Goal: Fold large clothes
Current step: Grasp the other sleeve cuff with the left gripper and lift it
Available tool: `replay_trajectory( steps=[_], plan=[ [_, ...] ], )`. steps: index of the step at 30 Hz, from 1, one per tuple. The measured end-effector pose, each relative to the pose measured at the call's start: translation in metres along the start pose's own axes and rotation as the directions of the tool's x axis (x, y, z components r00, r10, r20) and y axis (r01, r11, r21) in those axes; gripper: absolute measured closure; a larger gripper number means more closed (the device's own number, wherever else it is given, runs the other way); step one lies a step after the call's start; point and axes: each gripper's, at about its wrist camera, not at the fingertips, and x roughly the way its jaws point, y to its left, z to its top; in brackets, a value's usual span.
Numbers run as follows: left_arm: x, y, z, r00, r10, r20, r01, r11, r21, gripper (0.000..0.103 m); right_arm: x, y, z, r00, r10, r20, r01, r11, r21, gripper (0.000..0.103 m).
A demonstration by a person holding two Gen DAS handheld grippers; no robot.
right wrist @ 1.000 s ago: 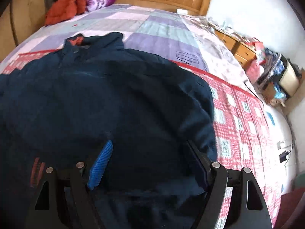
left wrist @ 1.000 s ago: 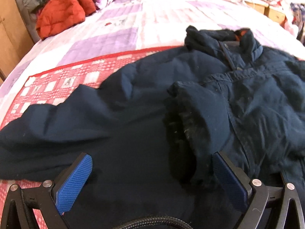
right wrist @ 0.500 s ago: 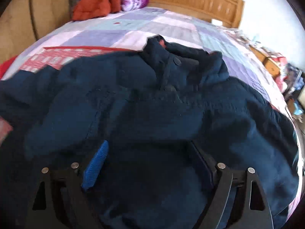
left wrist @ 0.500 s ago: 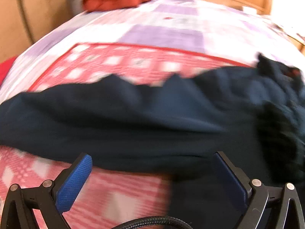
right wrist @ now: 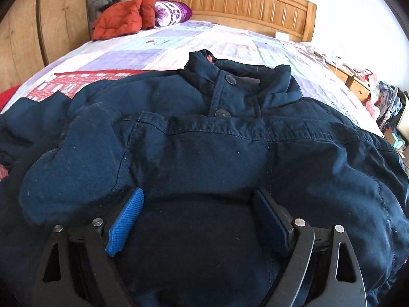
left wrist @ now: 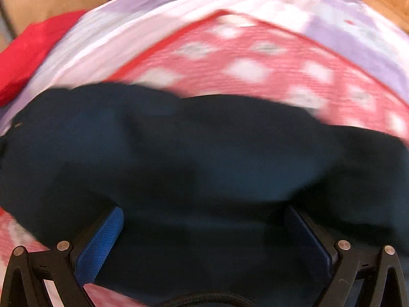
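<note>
A large dark navy jacket (right wrist: 230,158) lies spread on the bed, collar (right wrist: 237,76) toward the headboard, two buttons showing. One sleeve (right wrist: 76,158) is folded in over the left chest. My right gripper (right wrist: 199,199) is open, low over the jacket's lower front, with dark cloth between its blue pads. In the blurred left wrist view a long navy part of the jacket (left wrist: 191,158) stretches across the red checked quilt. My left gripper (left wrist: 204,220) is open just over it, fabric lying between its fingers.
The bed has a red and white checked quilt (left wrist: 255,58) and a pale patchwork cover (right wrist: 158,48). An orange coat (right wrist: 120,19) and purple pillow (right wrist: 173,12) lie by the wooden headboard (right wrist: 230,2). A red cloth (left wrist: 25,51) is off the left edge. A cluttered cabinet (right wrist: 378,94) stands right.
My left gripper has swung left and dropped closer to the outstretched navy part. My right gripper has swung left from the jacket's right edge to face the collar. Both stay open.
</note>
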Motion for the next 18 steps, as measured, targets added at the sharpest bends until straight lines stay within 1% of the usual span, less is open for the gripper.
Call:
replay_trajectory(
  steps=[3,4,5,6,7,8,9,10,11,12,14,16,18],
  plan=[
    [0.005,0.055,-0.001,0.996,0.087,0.013,-0.087,0.996,-0.035,0.0,0.001,0.0,0.0,1.0,-0.001,-0.001,0.001,1.0,0.002,0.012],
    [0.006,0.073,0.0,0.996,0.089,0.009,-0.088,0.995,-0.054,0.0,0.002,0.0,0.0,1.0,-0.001,-0.001,0.001,1.0,0.002,0.012],
    [0.007,0.091,0.001,1.0,0.029,0.007,-0.029,0.997,-0.075,0.0,0.002,0.0,0.0,1.0,-0.001,-0.001,0.001,1.0,0.001,0.012],
    [0.007,0.095,0.001,1.0,0.015,0.01,-0.015,0.998,-0.061,0.0,0.002,0.0,0.0,1.0,-0.002,-0.002,0.002,1.0,0.0,0.011],
    [0.005,0.095,0.002,0.999,0.026,0.02,-0.025,0.999,-0.036,0.0,0.002,0.0,0.0,1.0,-0.002,-0.003,0.002,1.0,0.0,0.011],
    [-0.001,0.096,0.002,0.995,0.083,0.049,-0.082,0.996,-0.02,0.0,0.003,0.0,0.0,1.0,-0.002,-0.004,0.002,1.0,0.001,0.011],
    [-0.008,0.103,0.002,0.995,0.056,0.077,-0.052,0.997,-0.058,0.0,0.003,0.0,0.0,1.0,-0.004,-0.005,0.004,1.0,0.0,0.011],
    [-0.015,0.117,0.001,0.995,-0.028,0.1,0.042,0.989,-0.141,0.0,0.003,0.001,0.0,1.0,-0.007,-0.006,0.007,1.0,-0.002,0.011],
    [-0.019,0.128,0.0,0.989,-0.095,0.115,0.117,0.971,-0.209,0.0,0.003,0.001,0.0,1.0,-0.008,-0.006,0.008,1.0,-0.002,0.011],
    [-0.021,0.139,-0.001,0.979,-0.155,0.131,0.186,0.946,-0.265,0.0,0.004,0.001,0.0,1.0,-0.008,-0.007,0.008,1.0,-0.002,0.011],
    [-0.024,0.15,-0.008,0.958,-0.251,0.14,0.284,0.901,-0.329,0.0,0.004,0.0,0.0,1.0,-0.007,-0.007,0.007,1.0,-0.002,0.011],
    [-0.026,0.15,-0.015,0.95,-0.285,0.13,0.313,0.882,-0.352,0.0,0.004,0.0,0.0,1.0,-0.008,-0.007,0.008,1.0,-0.003,0.011],
    [-0.025,0.15,-0.027,0.934,-0.338,0.116,0.356,0.847,-0.395,0.0,0.004,0.0,0.0,1.0,-0.007,-0.008,0.007,1.0,-0.003,0.011]
  ],
)
